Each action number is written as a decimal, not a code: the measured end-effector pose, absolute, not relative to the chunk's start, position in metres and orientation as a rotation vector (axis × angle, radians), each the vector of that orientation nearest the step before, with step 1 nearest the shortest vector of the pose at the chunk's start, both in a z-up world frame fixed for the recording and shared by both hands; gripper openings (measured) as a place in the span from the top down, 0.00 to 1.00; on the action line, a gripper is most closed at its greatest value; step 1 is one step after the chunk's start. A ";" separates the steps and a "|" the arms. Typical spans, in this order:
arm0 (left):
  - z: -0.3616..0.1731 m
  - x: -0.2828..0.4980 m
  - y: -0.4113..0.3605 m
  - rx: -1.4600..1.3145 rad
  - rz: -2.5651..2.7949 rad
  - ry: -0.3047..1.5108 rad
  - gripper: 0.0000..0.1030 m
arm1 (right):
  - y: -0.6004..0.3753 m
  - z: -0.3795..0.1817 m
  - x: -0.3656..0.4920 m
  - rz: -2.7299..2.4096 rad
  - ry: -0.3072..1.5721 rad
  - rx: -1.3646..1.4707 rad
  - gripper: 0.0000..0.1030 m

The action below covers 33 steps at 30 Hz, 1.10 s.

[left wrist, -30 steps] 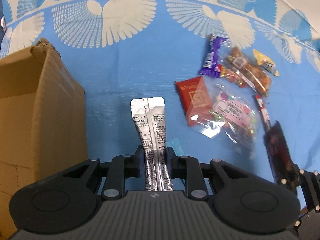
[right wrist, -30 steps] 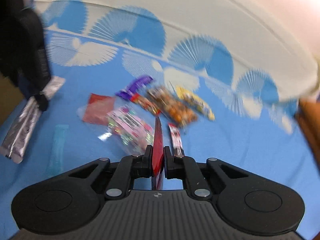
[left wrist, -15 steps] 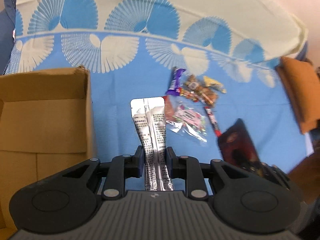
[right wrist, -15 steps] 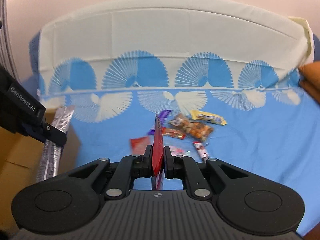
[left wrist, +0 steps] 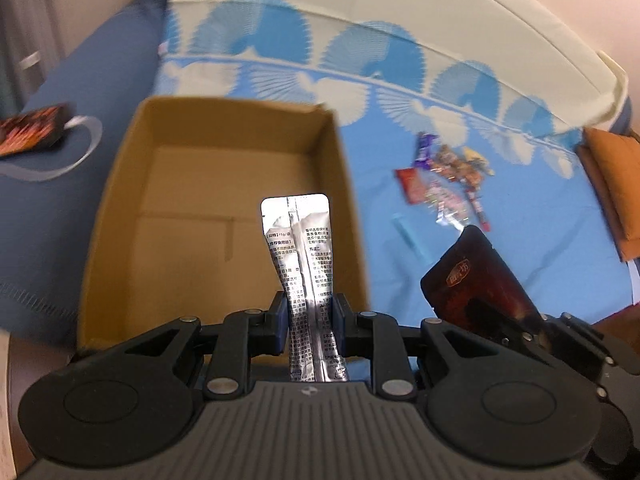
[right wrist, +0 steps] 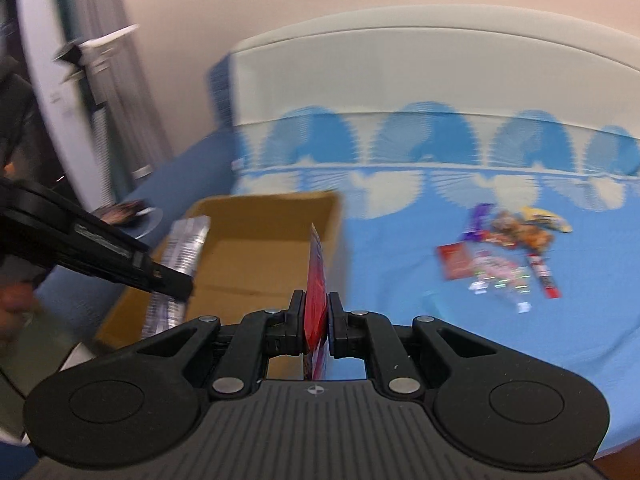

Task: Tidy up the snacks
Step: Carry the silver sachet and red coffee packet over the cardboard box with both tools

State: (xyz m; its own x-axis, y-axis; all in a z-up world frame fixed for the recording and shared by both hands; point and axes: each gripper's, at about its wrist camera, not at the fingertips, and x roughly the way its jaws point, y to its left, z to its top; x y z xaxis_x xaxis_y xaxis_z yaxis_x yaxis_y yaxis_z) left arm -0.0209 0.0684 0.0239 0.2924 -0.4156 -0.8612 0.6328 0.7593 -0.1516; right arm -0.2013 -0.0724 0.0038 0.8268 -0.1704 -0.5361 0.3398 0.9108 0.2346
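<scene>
The cardboard box (left wrist: 224, 216) sits center-left on the bed (left wrist: 376, 264), interior bare. The left tool (left wrist: 309, 320) is clamped on a silver sachet (left wrist: 298, 256) over the box. The right tool (right wrist: 317, 322) is clamped on a red packet (right wrist: 317, 280). Loose snacks (left wrist: 448, 184) lie center-right.

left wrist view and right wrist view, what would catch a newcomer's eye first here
First, the silver sachet clamped in the left gripper, hanging over the open cardboard box, which looks empty. Next, the dark red packet pinched edge-on in the right gripper, beside the box's near corner. Beyond, to the right, a small heap of bright snacks lies on the blue fan-patterned sheet.
</scene>
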 end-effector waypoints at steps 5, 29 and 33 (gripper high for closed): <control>0.024 -0.030 0.124 0.198 -0.677 1.030 0.76 | -0.017 0.007 -0.190 -0.188 0.571 0.257 0.89; 0.032 -0.033 0.166 0.089 -0.708 0.967 0.76 | 0.028 0.015 -0.185 -0.199 0.623 0.132 0.89; 0.036 -0.030 0.167 0.079 -0.706 0.956 0.76 | 0.028 0.015 -0.184 -0.200 0.627 0.132 0.89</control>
